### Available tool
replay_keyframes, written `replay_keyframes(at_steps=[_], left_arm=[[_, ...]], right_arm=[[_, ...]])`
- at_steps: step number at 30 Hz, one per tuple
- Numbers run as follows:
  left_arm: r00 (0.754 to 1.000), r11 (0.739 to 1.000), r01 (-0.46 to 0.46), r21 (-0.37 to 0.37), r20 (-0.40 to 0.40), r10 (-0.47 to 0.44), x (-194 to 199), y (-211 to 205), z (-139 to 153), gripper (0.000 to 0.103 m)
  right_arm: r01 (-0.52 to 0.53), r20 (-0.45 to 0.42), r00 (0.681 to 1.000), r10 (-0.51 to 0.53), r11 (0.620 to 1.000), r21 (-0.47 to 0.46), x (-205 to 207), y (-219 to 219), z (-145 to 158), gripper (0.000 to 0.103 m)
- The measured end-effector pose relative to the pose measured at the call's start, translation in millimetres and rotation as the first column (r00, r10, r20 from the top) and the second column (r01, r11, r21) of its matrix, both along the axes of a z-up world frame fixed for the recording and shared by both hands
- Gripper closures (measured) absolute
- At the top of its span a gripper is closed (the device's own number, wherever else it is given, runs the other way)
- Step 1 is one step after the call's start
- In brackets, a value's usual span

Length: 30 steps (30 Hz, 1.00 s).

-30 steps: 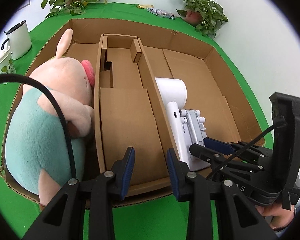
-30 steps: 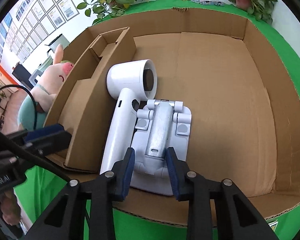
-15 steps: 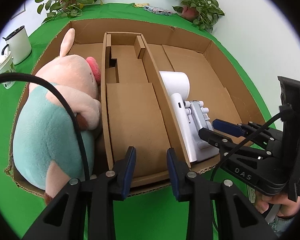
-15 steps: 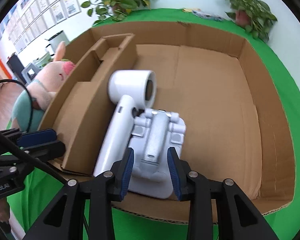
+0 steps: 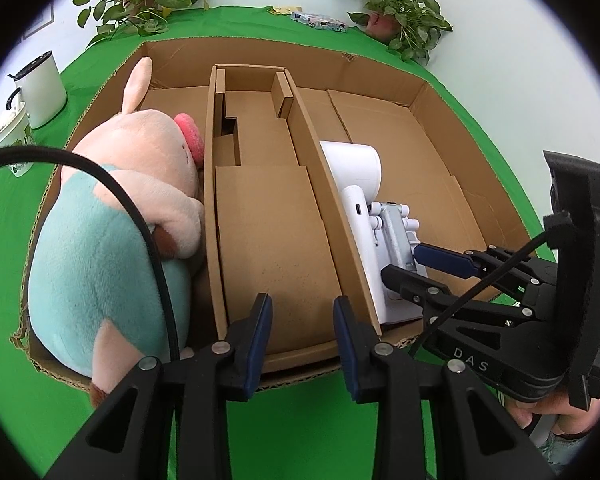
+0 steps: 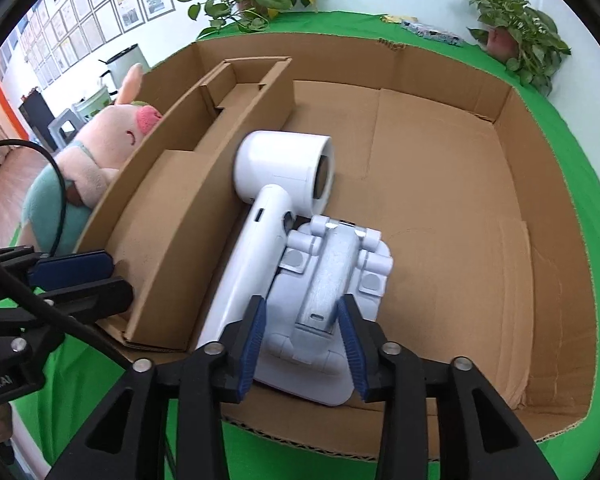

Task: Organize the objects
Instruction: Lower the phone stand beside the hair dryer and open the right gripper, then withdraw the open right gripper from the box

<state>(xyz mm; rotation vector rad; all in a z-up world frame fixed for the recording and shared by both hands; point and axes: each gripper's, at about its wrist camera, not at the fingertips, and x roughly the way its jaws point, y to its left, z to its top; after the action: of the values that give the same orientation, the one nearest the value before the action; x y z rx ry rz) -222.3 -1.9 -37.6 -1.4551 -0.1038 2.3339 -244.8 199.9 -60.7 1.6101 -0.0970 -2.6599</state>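
Observation:
A large cardboard box [image 5: 384,64] lies on the green table. A white hair dryer [image 6: 284,176] lies in its right compartment against the divider. A white and silver holder [image 6: 332,280] lies beside the dryer's handle. My right gripper [image 6: 304,328] is open with its blue pads either side of the holder's near end, not touching. A pink and teal plush pig [image 5: 112,216] lies in the left compartment. My left gripper [image 5: 302,332] is open and empty over the box's near edge, in front of the middle compartment.
A folded cardboard insert [image 5: 268,216] fills the middle compartment. A white kettle [image 5: 42,88] and a cup [image 5: 10,140] stand on the table at the left. Potted plants [image 5: 396,20] stand at the back. A black cable [image 5: 132,216] crosses over the pig.
My right gripper's jaws have spread wider around the holder. The holder now rests in the box. My left gripper has barely moved.

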Motion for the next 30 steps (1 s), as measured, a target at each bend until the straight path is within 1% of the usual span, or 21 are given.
replay_keyframes(at_steps=[3, 4, 5, 6, 7, 8, 9, 11, 12, 13, 15, 19, 22, 23, 25, 28, 30], left_arm=[[1.000, 1.000, 0.003, -0.002, -0.014, -0.003, 1.6, -0.4, 1.8, 0.072], [1.000, 1.000, 0.006, -0.005, -0.022, -0.006, 1.2, 1.2, 2.4, 0.072], [0.999, 1.000, 0.008, -0.010, -0.032, -0.009, 2.3, 1.8, 3.4, 0.072], [0.999, 1.000, 0.010, -0.016, -0.045, -0.011, 3.9, 2.1, 4.5, 0.072], [0.998, 1.000, 0.011, -0.025, -0.058, -0.013, 5.7, 1.8, 5.3, 0.072], [0.998, 0.999, 0.011, -0.032, -0.065, -0.013, 6.7, 1.9, 5.3, 0.072], [0.998, 0.999, 0.011, -0.036, -0.068, -0.014, 7.2, 1.6, 4.9, 0.072], [0.997, 0.999, 0.009, -0.051, -0.076, -0.013, 8.1, 2.1, 4.3, 0.072], [0.996, 0.998, 0.007, -0.063, -0.083, -0.013, 8.4, 3.1, 4.0, 0.072], [0.996, 0.997, 0.005, -0.074, -0.089, -0.011, 8.7, 4.4, 3.8, 0.072], [0.996, 0.997, -0.006, -0.077, -0.092, -0.002, 9.6, 3.7, 4.2, 0.072], [0.996, 0.997, -0.021, -0.070, -0.086, 0.015, 9.1, -1.1, 5.1, 0.073], [0.997, 0.998, -0.021, -0.064, -0.079, 0.016, 9.3, -4.0, 5.5, 0.072], [0.997, 0.998, -0.023, -0.065, -0.080, 0.018, 9.2, -4.3, 5.6, 0.072], [0.997, 0.998, -0.023, -0.060, -0.080, 0.019, 9.5, -4.7, 5.5, 0.073], [0.997, 0.998, -0.023, -0.056, -0.079, 0.018, 10.1, -5.3, 5.4, 0.072], [0.997, 0.998, -0.024, -0.051, -0.080, 0.020, 10.0, -5.9, 5.1, 0.072]], right_arm=[[-0.005, -0.016, 1.000, 0.005, 1.000, -0.004, 3.6, 1.1, -2.3, 0.063], [0.007, -0.026, 1.000, -0.007, 1.000, -0.004, 5.9, 2.0, -1.7, 0.058], [0.023, -0.041, 0.999, -0.023, 1.000, 0.001, 8.6, 1.8, -0.6, 0.048], [0.042, -0.066, 0.997, -0.041, 0.999, 0.009, 13.3, 4.5, 2.3, 0.041], [0.063, -0.102, 0.993, -0.061, 0.998, 0.017, 17.9, 5.3, 6.0, 0.032], [0.078, -0.134, 0.988, -0.074, 0.997, 0.022, 24.2, 8.1, 10.6, 0.026], [0.093, -0.168, 0.982, -0.088, 0.995, 0.024, 32.1, 10.8, 15.8, 0.023], [0.102, -0.204, 0.974, -0.096, 0.995, 0.017, 42.5, 12.9, 23.4, 0.007], [0.097, -0.220, 0.971, -0.092, 0.995, 0.012, 44.5, 13.3, 27.3, 0.005], [0.086, -0.226, 0.971, -0.080, 0.996, 0.014, 44.3, 13.1, 30.7, 0.004], [0.072, -0.211, 0.975, -0.065, 0.997, 0.026, 39.0, 10.0, 32.0, 0.004], [0.075, -0.104, 0.992, -0.071, 0.997, 0.034, 10.9, 9.1, 19.3, 0.004], [0.045, -0.037, 0.998, -0.045, 0.999, 0.001, -7.6, 3.7, 7.5, 0.004], [0.038, -0.025, 0.999, -0.038, 0.999, 0.007, -10.6, 1.2, 4.9, 0.005], [0.044, -0.027, 0.999, -0.043, 0.998, 0.045, -12.8, -1.9, 2.7, 0.005], [0.067, -0.018, 0.998, -0.067, 0.996, 0.055, -11.7, 3.6, 0.2, 0.004], [0.074, -0.015, 0.997, -0.073, 0.996, 0.039, -10.1, 8.3, 0.6, 0.004]])
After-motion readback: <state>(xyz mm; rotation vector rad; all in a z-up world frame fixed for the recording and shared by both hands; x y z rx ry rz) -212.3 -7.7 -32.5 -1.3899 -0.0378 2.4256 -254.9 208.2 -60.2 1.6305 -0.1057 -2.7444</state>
